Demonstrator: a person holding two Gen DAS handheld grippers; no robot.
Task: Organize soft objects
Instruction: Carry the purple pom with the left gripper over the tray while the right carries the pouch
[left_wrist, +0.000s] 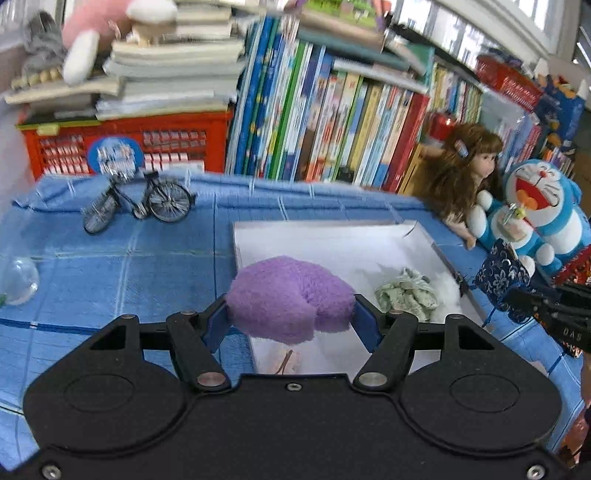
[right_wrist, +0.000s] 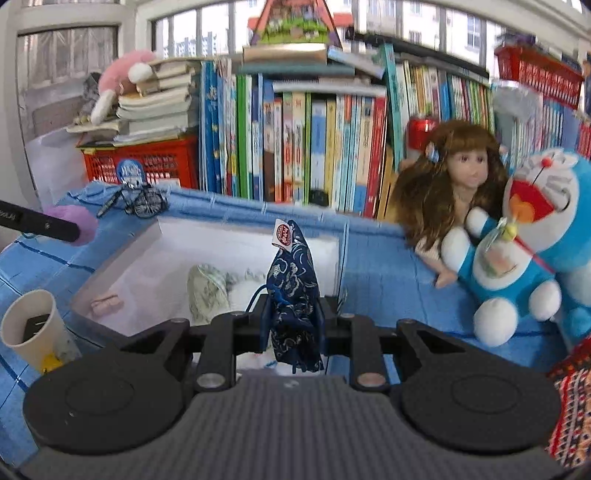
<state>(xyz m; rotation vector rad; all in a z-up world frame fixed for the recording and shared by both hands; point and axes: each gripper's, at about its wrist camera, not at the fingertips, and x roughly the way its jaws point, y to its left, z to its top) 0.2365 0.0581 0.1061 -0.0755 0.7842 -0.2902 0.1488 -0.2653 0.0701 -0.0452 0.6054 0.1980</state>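
The left gripper (left_wrist: 291, 314) is clamping a purple plush (left_wrist: 291, 299) between its blue pads, holding it just above the near left corner of the white box (left_wrist: 332, 236). The right gripper (right_wrist: 293, 325) is pinching a navy brocade pouch (right_wrist: 295, 295), whose long axis is standing upright, tag at the top, over the box's near right edge. Both soft things are hanging over the box, so the coming move is probably a short drop straight down; the left hand looks nearer the box floor's bare part. Inside the box, a green patterned cloth (left_wrist: 406, 295) and some white stuffing (left_wrist: 445, 295) are lying toward its right side. The box is sitting on a blue checked cloth (left_wrist: 110, 266). Behind the box, a toy bicycle (left_wrist: 140, 201) is standing to the left, a doll (left_wrist: 469, 173) and a blue cat plush (left_wrist: 535, 214) to the right, with books (left_wrist: 332, 118) lining the back.
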